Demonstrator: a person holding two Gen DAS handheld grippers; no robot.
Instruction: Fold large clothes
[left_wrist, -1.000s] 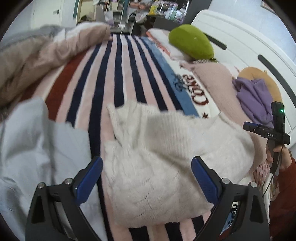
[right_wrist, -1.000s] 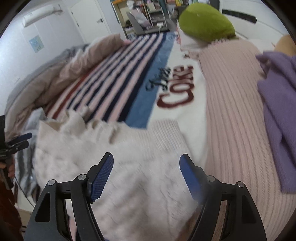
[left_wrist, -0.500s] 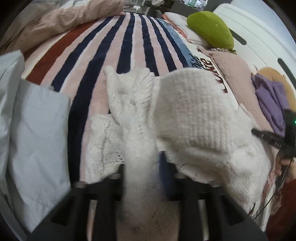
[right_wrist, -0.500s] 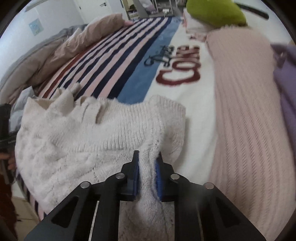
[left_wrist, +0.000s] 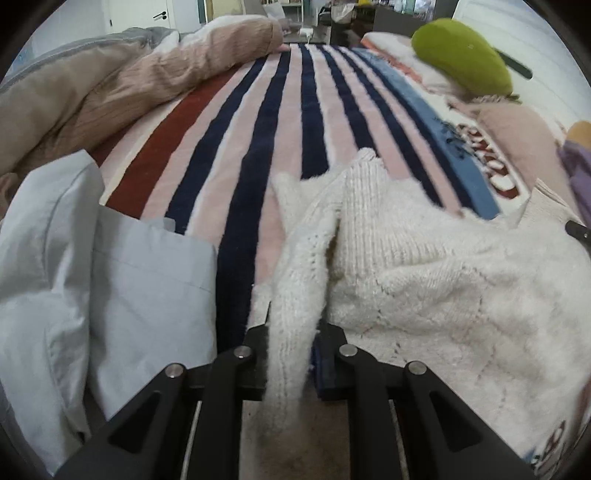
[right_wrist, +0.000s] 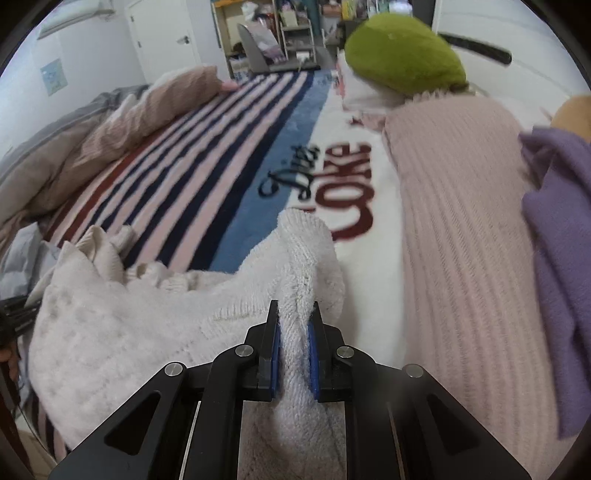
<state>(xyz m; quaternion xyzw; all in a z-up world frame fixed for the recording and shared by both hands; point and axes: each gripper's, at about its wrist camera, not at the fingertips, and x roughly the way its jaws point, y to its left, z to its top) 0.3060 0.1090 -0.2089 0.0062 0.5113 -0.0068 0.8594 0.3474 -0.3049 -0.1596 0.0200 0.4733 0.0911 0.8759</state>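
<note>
A knitted sweater (left_wrist: 424, 266) lies bunched on a striped blanket (left_wrist: 258, 140) covering a bed. To its left sits a folded shirt (left_wrist: 140, 288); behind that, a heaped duvet (left_wrist: 110, 85). To the sweater's right lies a ribbed blanket (right_wrist: 461, 221), with a fleece garment (right_wrist: 557, 229) further right. A rounded cushion (right_wrist: 402, 51) rests at the far right.

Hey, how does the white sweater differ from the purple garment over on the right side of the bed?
The white sweater is fluffy open knit; the purple garment looks smooth and plain. The white sweater is pinched by the right gripper and the left gripper, its edges lifted; the purple garment lies untouched on the pink ribbed blanket. The white sweater sits over the striped blanket. Both are crumpled, unfolded.
</note>
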